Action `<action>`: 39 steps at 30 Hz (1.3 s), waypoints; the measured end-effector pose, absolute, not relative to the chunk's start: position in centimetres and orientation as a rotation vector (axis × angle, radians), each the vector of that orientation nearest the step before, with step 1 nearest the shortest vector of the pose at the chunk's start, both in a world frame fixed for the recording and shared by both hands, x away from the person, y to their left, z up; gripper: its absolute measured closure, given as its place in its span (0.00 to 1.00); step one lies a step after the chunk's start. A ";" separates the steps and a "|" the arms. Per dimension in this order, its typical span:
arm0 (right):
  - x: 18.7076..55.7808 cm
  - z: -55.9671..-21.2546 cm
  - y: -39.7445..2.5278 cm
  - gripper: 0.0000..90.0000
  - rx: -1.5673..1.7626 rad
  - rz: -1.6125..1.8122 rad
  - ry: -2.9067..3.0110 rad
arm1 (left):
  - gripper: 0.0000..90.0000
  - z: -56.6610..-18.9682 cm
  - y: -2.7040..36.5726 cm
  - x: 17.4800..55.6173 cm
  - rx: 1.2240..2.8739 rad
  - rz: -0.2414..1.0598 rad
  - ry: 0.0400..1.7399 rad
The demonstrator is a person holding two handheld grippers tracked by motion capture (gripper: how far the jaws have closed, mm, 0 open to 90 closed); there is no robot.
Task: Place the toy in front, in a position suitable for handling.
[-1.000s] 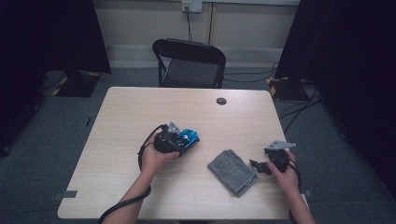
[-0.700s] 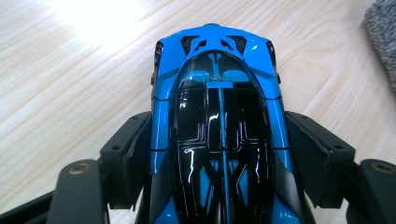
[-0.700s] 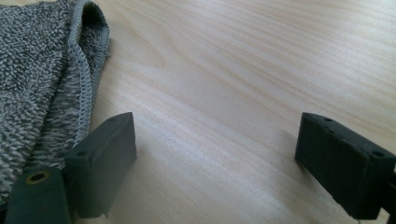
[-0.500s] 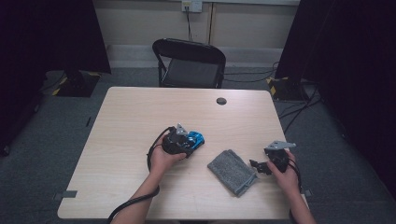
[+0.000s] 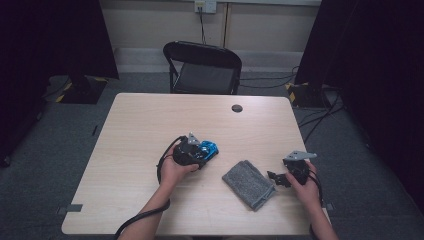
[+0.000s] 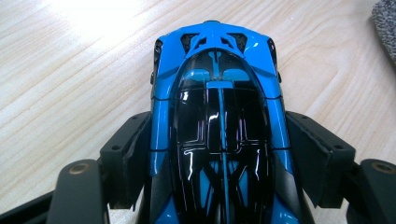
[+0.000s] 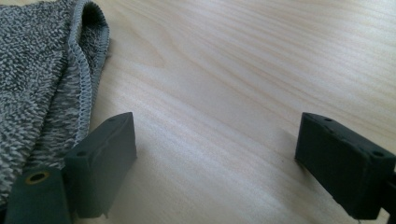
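Left tool (image 6: 219, 154) apparently grips blue toy car (image 6: 219, 93) on table (image 5: 140, 130).

Recording studio or lab, set up for table work

Pale wooden table (image 5: 150, 125) on grey carpet, ringed by black curtains (image 5: 365, 75); folding chair (image 5: 202, 67) behind, cables (image 5: 320, 112) trailing across the floor, wall socket (image 5: 205, 6) above.

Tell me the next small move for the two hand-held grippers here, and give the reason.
Probably ease the right hand-held gripper sideways so its open jaws straddle the grey cloth's hemmed edge, then close. That gripper sits low on the table right beside the cloth with nothing between its jaws, while the left hand-held gripper already clasps the blue toy car on both flanks.
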State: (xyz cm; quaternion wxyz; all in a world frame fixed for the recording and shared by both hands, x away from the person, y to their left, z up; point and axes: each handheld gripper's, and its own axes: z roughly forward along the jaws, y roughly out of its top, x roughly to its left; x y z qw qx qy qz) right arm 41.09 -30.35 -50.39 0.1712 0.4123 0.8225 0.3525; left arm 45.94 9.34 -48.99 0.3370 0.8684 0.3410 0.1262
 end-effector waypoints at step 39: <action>41.1 -50.4 -30.3 0.13 1.173 0.997 2.333 | 0.17 -47.7 12.6 42.4 2.269 0.343 0.851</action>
